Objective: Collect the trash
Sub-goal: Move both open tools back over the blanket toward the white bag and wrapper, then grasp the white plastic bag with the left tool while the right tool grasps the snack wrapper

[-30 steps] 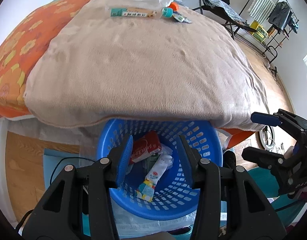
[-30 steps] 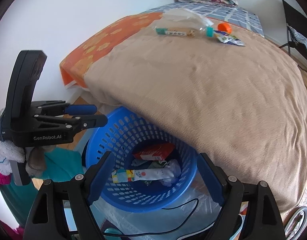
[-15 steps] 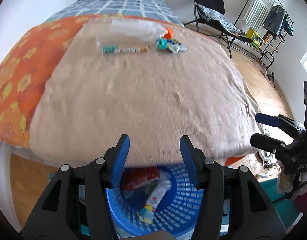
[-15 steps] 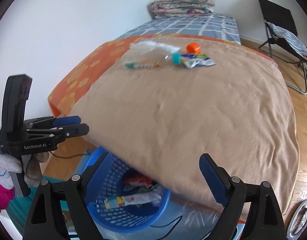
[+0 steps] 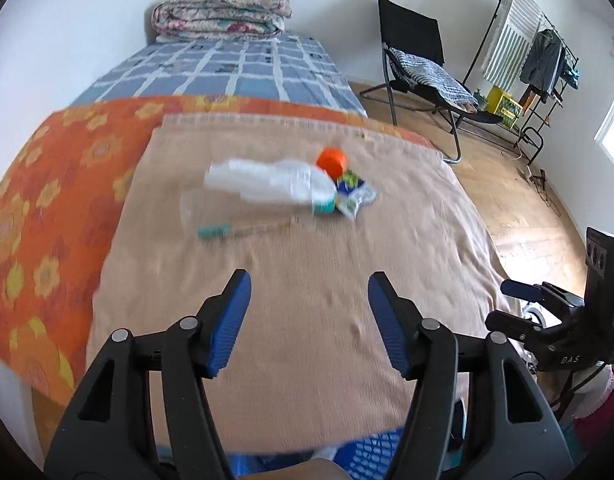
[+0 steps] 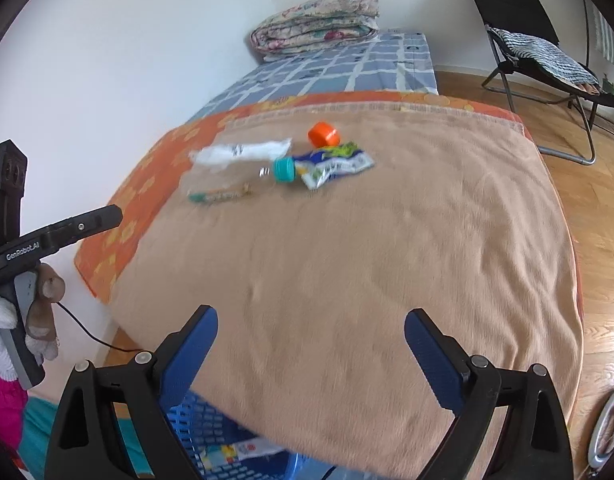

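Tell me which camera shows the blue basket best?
The right wrist view. There the basket shows its mesh wall and some wrappers inside, under the blanket edge. The left wrist view shows only a thin blue strip at the bottom, mostly hidden by the blanket and gripper.

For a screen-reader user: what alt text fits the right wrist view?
Right gripper, empty with jaws opening, faces a tan blanket on a bed, where trash lies: a clear bottle with a teal cap, an orange cap, a wrapper. A blue basket sits below the bed's edge.
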Demonstrator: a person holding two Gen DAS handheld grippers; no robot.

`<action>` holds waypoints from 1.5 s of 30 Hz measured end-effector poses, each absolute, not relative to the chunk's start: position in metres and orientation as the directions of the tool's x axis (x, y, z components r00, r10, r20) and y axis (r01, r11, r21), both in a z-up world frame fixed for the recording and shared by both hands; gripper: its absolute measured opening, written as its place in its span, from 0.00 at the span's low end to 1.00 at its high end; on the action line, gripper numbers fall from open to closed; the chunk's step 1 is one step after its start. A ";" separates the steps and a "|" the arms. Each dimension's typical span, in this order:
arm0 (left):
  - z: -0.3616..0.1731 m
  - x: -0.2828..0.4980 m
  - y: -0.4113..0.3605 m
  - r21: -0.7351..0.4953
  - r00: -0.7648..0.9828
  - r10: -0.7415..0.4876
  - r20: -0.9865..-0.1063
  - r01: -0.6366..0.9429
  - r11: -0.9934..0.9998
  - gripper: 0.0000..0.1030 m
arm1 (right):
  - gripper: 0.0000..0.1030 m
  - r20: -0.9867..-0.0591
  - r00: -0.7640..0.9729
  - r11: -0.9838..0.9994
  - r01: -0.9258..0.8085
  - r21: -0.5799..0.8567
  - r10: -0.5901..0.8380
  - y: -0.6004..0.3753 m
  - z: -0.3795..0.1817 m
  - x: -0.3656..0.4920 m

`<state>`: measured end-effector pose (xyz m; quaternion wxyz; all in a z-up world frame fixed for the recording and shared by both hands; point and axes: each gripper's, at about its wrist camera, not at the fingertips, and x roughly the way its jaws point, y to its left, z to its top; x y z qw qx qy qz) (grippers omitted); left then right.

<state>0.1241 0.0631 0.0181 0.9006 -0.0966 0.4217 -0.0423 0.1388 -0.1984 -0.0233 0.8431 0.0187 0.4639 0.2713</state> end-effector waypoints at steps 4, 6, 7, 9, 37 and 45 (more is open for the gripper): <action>0.024 0.156 0.066 -0.218 0.639 -0.168 -0.751 0.000 0.976 0.61 | 0.93 -0.757 0.438 0.856 -0.415 0.309 0.485 -0.197 -0.021 0.167; 0.026 0.169 0.067 -0.207 0.640 -0.159 -0.752 0.001 0.978 0.64 | 0.93 -0.755 0.437 0.858 -0.399 0.323 0.488 -0.194 -0.022 0.182; 0.027 0.177 0.069 -0.201 0.643 -0.150 -0.751 -0.005 0.980 0.65 | 0.93 -0.757 0.438 0.860 -0.393 0.324 0.485 -0.193 -0.023 0.188; 0.027 0.191 0.071 -0.203 0.641 -0.151 -0.753 -0.009 0.979 0.67 | 0.93 -0.760 0.442 0.866 -0.384 0.320 0.477 -0.188 -0.027 0.201; -0.063 0.308 0.083 -0.196 0.452 -0.166 -0.876 -0.020 0.980 0.67 | 0.91 -0.744 0.359 0.821 -0.142 0.553 0.563 -0.149 -0.117 0.312; -0.076 0.305 0.083 -0.222 0.454 -0.201 -0.868 0.006 0.975 0.46 | 0.84 -0.713 0.371 0.798 -0.166 0.580 0.595 -0.129 -0.119 0.323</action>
